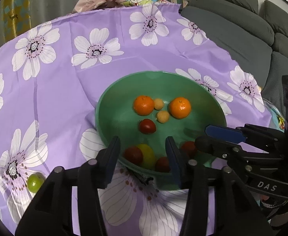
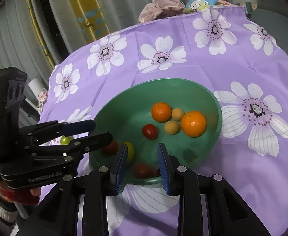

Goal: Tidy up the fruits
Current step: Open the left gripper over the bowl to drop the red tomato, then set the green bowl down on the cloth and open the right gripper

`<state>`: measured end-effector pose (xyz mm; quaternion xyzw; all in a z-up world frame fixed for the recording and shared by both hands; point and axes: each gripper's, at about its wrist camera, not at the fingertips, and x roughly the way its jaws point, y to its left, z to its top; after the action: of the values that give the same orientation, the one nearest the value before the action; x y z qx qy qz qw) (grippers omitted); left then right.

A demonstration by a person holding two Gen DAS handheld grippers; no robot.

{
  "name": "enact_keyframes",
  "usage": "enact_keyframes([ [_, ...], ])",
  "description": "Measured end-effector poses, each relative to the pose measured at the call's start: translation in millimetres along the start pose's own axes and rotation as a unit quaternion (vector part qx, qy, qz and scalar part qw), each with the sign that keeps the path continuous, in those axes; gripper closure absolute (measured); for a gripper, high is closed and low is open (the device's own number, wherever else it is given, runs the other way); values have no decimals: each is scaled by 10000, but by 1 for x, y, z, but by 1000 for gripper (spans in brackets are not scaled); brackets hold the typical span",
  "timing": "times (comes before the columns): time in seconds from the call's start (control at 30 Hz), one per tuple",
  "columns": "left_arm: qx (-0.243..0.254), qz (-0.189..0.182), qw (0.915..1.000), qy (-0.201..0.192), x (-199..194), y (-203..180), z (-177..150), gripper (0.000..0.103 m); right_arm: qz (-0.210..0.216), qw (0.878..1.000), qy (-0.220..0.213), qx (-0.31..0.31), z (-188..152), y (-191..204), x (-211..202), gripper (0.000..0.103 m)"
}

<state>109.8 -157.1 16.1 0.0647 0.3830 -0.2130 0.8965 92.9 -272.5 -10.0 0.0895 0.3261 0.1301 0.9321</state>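
Left gripper (image 1: 143, 157) hangs over bowl's near rim, jaws apart, nothing pinched; red and yellow fruits lie beneath. Right gripper (image 2: 142, 167) at near rim beside it, jaws at narrowest, empty. Green bowl (image 1: 124, 90) holds two oranges (image 1: 143, 105), two tan balls (image 1: 163, 116), red fruits (image 1: 147, 126), one yellow fruit (image 1: 147, 153). Green grape (image 1: 33, 182) sits alone on purple floral cloth (image 1: 65, 90), left of bowl. Grey sofa (image 1: 232, 25) behind.
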Motion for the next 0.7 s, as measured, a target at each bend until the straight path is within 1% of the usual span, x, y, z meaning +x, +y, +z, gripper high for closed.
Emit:
enact_keyframes([
  [0.13,-99,53,9999,-16,-12,5,-10,56,-10,10000,-9,26,-1,-2,-6,72],
  [0.4,-398,249,9987,195,-34,22,-42,55,-12,10000,-5,54,-2,0,-18,69],
  [0.57,-667,495,9956,440,-44,37,-82,53,163,9998,44,-123,-6,14,-22,69],
  [0.7,-912,530,9923,652,-52,49,-110,53,307,9985,190,-419,-10,37,-18,69],
])
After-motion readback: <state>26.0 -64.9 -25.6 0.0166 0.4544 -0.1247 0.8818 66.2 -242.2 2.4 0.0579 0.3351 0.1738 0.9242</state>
